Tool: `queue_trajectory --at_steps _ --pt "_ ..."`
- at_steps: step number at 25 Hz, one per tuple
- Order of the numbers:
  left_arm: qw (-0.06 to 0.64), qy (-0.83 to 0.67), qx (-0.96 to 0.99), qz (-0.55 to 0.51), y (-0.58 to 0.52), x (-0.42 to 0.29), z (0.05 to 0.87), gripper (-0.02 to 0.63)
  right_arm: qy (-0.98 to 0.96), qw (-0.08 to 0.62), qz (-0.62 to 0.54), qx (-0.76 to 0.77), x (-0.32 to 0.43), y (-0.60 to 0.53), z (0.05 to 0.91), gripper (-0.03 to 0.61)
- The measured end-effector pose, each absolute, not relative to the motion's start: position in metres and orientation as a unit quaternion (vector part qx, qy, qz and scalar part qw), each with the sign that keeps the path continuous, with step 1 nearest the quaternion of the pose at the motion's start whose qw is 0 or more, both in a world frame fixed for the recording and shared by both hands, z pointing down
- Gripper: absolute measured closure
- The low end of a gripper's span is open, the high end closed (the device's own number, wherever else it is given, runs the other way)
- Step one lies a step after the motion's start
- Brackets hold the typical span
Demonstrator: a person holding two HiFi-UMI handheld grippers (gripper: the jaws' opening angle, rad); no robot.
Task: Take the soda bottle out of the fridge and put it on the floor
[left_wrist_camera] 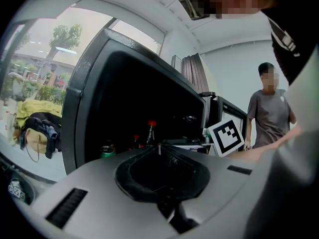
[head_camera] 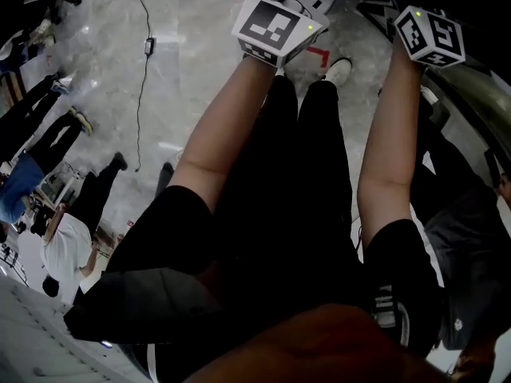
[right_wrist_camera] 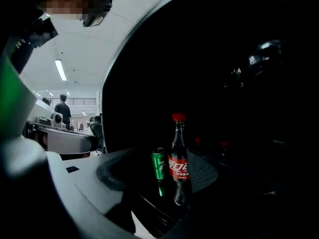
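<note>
The soda bottle (right_wrist_camera: 179, 158), dark with a red cap and red label, stands upright in the dark fridge next to a green can (right_wrist_camera: 159, 164). It shows in the gap of my right gripper (right_wrist_camera: 161, 152), whose jaws stand wide apart and do not touch it. The left gripper (left_wrist_camera: 159, 146) is held in front of the open fridge (left_wrist_camera: 79, 113) with its jaws closed to a point and nothing between them. A red-capped bottle (left_wrist_camera: 151, 132) and a green can (left_wrist_camera: 107, 150) are visible inside. From the head view only the marker cubes of the left gripper (head_camera: 271, 26) and right gripper (head_camera: 431, 34) show.
The person's legs hang over the pale marble floor (head_camera: 184, 62), where a black cable (head_camera: 144, 46) runs. Several people stand at the left (head_camera: 64, 238). A person in a grey shirt (left_wrist_camera: 270, 116) stands beyond the right gripper's cube (left_wrist_camera: 227, 137). Bags (left_wrist_camera: 35, 128) lie by the window.
</note>
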State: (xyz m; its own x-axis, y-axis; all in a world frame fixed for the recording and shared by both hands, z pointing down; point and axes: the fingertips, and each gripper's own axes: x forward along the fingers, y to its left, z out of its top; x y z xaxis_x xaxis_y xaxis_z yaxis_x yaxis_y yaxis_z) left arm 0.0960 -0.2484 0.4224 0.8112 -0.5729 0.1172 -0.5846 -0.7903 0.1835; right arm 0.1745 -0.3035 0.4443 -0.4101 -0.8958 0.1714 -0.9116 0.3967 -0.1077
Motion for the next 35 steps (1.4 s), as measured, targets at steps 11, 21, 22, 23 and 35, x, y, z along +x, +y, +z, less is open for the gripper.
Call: queue_trajectory --at_steps 11,21,22,23,35 --pt "0.111 -0.309 0.944 0.018 -0.269 0.091 0.447 0.607 -0.827 0.066 0.075 0.552 0.188 -0.368 0.470 0.249" --pt "0.118 -0.312 0.943 0.015 -0.279 0.076 0.446 0.607 -0.832 0.088 0.051 0.546 0.176 -0.390 0.464 0.259" --pt "0.118 -0.313 0.942 0.015 -0.278 0.075 0.447 0.607 -0.834 0.088 0.050 0.543 0.175 -0.390 0.464 0.261" --pt "0.119 -0.314 0.942 0.016 -0.277 0.074 0.449 0.607 -0.836 0.089 0.048 0.540 0.173 -0.388 0.463 0.261" --pt "0.124 -0.330 0.936 0.017 -0.240 0.049 0.465 0.607 -0.896 0.062 0.033 0.439 0.107 -0.284 0.443 0.261"
